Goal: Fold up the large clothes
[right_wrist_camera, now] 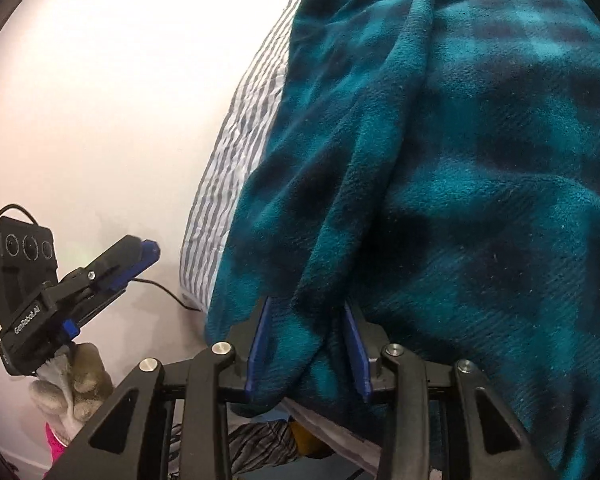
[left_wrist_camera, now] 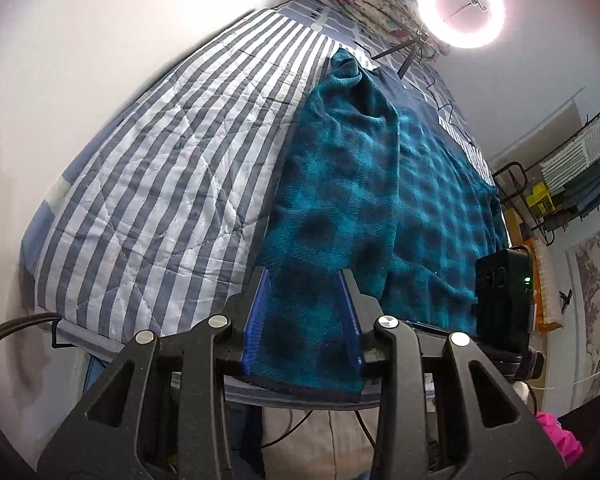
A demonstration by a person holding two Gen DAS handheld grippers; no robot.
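Note:
A teal and dark plaid fleece garment (left_wrist_camera: 380, 168) lies spread along the right side of a bed, its near end hanging over the bed's edge. My left gripper (left_wrist_camera: 304, 276) hovers over that near end with its blue pads apart. In the right wrist view the left gripper (right_wrist_camera: 148, 250) is out in the air beside the bed, touching no cloth. My right gripper (right_wrist_camera: 306, 308) is shut on a thick fold of the garment (right_wrist_camera: 460, 160), which bunches between its blue pads (right_wrist_camera: 260, 332) and hangs below them.
A grey and white striped quilt (left_wrist_camera: 172, 160) covers the bed beside a white wall. A lit ring light (left_wrist_camera: 460, 8) and rolled floral bedding (left_wrist_camera: 364, 0) stand at the far end. A wire rack (left_wrist_camera: 572, 176) is at the right. A gloved hand (right_wrist_camera: 76, 376) holds the left tool.

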